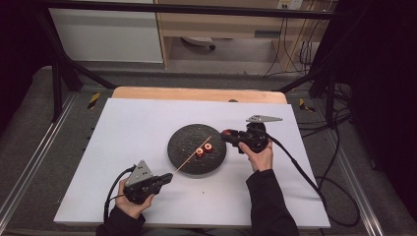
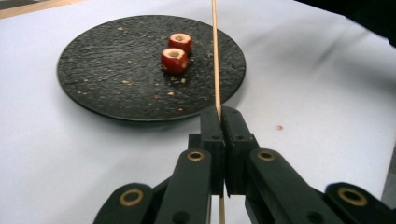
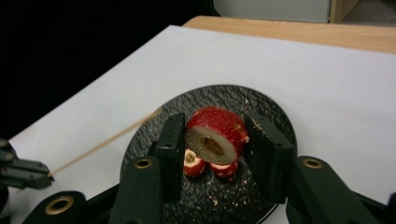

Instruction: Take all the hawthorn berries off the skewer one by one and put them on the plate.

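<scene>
We held the light, brittle skewer clenched near its end in the left claw, pointing over the plate, while the right claw gripped the soft, easily bruised fruit slice by its red sides.

Even overhead light, soft frames, dark surroundings.
From the high view we see the white table sheet lit evenly from above, no hard glare, faint short shadows under the hands; the room's left and right edges drop to near black. Overall resolution is low and the image slightly soft. In the left gripper view we get the black plate reasonably sharp, texture catching small highlights, while the near jaws look soft. In the right gripper view the skewer smears into blur, the red fruit piece is fairly clear, and the upper left is black.
</scene>
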The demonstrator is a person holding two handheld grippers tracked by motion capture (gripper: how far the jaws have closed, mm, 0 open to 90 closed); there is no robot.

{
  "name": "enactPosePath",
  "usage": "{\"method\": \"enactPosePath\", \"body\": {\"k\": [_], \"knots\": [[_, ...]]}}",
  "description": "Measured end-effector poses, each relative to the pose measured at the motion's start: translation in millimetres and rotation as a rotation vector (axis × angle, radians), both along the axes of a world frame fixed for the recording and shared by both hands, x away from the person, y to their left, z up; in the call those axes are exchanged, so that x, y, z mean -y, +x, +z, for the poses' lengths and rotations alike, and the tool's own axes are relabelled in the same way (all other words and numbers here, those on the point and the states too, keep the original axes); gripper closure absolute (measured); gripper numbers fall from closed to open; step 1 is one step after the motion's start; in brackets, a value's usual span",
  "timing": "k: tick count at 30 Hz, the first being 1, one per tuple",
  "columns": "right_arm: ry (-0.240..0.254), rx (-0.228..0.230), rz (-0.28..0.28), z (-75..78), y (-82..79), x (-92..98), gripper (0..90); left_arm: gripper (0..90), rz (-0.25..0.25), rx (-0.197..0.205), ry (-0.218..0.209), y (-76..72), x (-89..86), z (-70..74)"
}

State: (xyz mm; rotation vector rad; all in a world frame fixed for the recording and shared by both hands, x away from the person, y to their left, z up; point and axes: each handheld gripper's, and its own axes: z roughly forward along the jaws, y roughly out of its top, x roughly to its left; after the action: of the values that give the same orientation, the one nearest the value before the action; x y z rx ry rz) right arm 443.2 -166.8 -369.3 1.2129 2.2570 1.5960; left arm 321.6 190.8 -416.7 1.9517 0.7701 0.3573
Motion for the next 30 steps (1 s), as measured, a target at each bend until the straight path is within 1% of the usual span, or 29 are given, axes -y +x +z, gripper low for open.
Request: {"method": "enactPosePath", "body": {"k": [5,9,14,17,23,24,26,30], "knots": [[-0.043,-0.031,0.023,-19.2,-0.1,-14.6,60.6,88.1,0.026,-0.005,-0.003,3.6,-4.7,-0.6],[-0.06,-0.055,0.041,-35.0,-0.4,-25.4,60.5,88.1,0.036,-0.009,-0.003,6.0,-6.0,-1.6],[-0.124,-0.073,0.064,-56.4,-2.3,-38.0,60.5,88.1,0.04,-0.012,0.0,7.4,-5.8,-2.7],[-0.145,-0.079,0.072,-65.3,-3.2,-42.8,60.4,88.1,0.039,-0.014,0.001,7.8,-5.0,-3.4],[-0.174,-0.083,0.075,-74.3,-3.0,-47.2,60.0,88.1,0.037,-0.015,0.004,8.4,-4.4,-3.9],[-0.18,-0.075,0.078,-75.2,-2.8,-47.2,59.4,88.1,0.037,-0.016,0.004,8.5,-4.3,-4.0],[-0.18,-0.08,0.077,-75.2,-3.5,-47.6,57.5,88.1,0.037,-0.016,0.005,8.8,-4.3,-4.2],[-0.187,-0.064,0.077,-70.6,-5.2,-45.4,52.8,88.1,0.039,-0.017,0.005,9.1,-4.7,-4.2]]}}
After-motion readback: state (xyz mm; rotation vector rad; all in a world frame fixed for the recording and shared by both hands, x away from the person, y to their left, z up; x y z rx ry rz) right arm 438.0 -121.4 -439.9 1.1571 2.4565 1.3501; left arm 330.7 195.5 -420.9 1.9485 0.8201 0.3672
